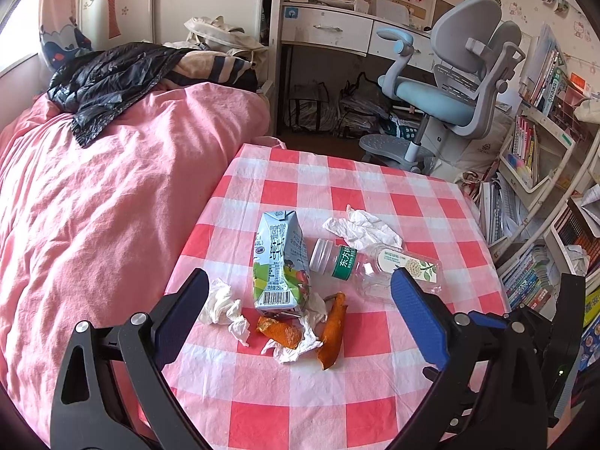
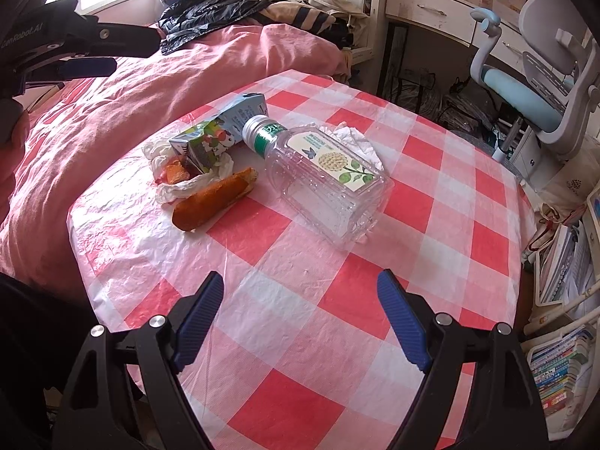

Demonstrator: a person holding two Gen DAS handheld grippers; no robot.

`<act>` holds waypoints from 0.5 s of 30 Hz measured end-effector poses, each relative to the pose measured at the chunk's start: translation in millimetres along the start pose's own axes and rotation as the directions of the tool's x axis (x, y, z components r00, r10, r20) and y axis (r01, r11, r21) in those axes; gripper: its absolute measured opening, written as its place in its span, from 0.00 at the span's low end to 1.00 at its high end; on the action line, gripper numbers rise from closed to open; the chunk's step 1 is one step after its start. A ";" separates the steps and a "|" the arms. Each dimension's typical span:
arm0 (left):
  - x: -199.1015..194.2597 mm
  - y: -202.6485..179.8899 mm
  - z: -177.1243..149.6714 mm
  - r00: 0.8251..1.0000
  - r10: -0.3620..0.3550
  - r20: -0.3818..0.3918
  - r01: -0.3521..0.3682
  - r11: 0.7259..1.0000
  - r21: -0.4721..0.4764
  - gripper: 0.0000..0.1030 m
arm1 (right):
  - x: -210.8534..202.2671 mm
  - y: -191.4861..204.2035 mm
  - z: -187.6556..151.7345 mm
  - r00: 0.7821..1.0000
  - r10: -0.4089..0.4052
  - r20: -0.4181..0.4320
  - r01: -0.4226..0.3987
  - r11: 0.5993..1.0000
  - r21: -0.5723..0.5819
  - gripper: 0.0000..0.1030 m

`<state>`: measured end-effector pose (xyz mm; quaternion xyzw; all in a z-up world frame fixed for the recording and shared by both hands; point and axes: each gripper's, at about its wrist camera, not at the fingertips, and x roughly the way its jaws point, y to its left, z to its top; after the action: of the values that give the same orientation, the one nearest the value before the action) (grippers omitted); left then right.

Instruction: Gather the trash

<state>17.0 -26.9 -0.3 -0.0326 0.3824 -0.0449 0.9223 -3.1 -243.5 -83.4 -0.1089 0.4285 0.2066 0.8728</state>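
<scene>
Trash lies on the red-and-white checked table: a milk carton, an empty clear plastic bottle, orange peel pieces, and crumpled tissues. My left gripper is open above the table, its fingers either side of the carton and peels. My right gripper is open and empty over bare tablecloth, nearer than the bottle, the carton and the peel. The left gripper also shows in the right wrist view at upper left.
A bed with a pink quilt and a black jacket lies left of the table. A grey-blue desk chair and a white desk stand behind. Shelves of books line the right side.
</scene>
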 end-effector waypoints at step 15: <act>1.0 0.4 -0.2 1.000 0.001 -0.003 -0.001 1.000 0.001 0.92 | 1.0 0.2 -0.2 1.000 -0.001 -0.001 0.001 1.000 -0.002 0.78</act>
<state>17.6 -26.6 -1.2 -0.0320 0.3838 -0.0445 0.9218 -2.9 -243.1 -84.3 -0.1098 0.4286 0.2066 0.8727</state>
